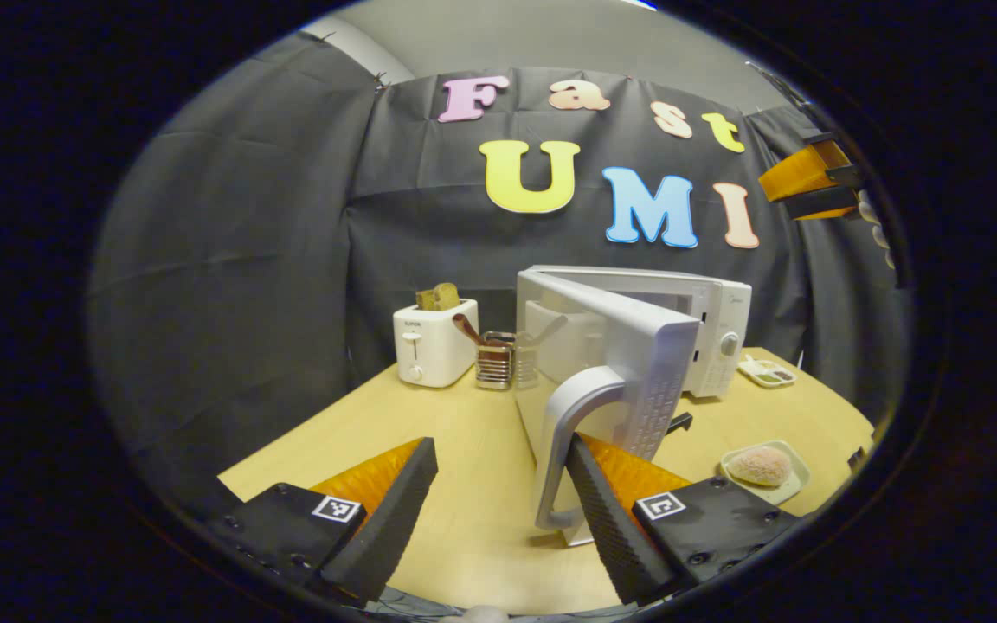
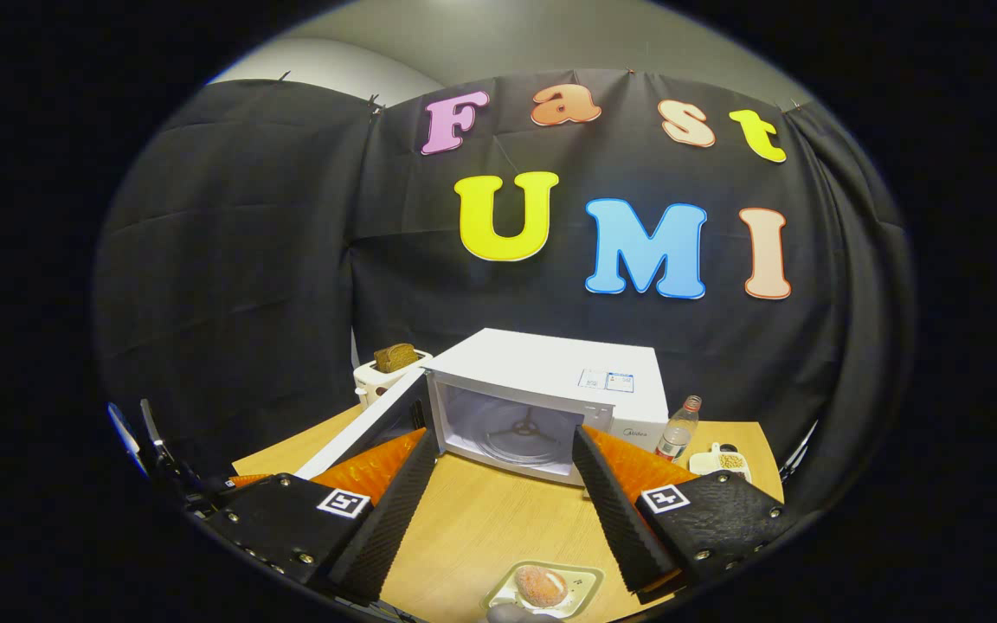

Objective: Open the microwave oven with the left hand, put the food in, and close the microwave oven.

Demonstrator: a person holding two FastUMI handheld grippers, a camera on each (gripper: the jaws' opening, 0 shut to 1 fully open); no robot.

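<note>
Toaster: white toaster (image 1: 434,342) at the far left of the worktop (image 1: 472,484) in the left gripper view, with bread (image 1: 438,297) sticking up from its slots.
Rack: small metal holder (image 1: 496,358) just beside the toaster, between it and the microwave.
Microwave: white microwave (image 1: 706,333) at the back of the worktop; its door (image 1: 628,363) is swung wide open toward the camera, edge on, with the curved grey handle (image 1: 563,433) in front.
Left claw: left claw (image 1: 498,493) has its fingers spread well apart; the right-hand finger (image 1: 602,510) sits just behind the handle (I cannot tell whether it touches), the other finger is clear of everything.
Food: round pinkish bun (image 1: 759,465) on a small pale plate (image 1: 788,493), on the worktop right of the door, outside the oven.
Small tray: white dish (image 1: 768,373) near the microwave's right side.
Other gripper: orange and black gripper (image 1: 810,177) held high at the upper right, with fingers of a hand beside it.
Right claw: in the right gripper view the right claw (image 2: 503,506) is spread wide and holds nothing, hanging above the bun (image 2: 538,585) on its plate (image 2: 585,578) at the near edge.
Oven inside: cavity (image 2: 511,428) is bare, with the turntable hub showing.
Bottle: clear bottle (image 2: 677,429) right of the microwave (image 2: 550,372), a dish (image 2: 721,461) next to it.
</note>
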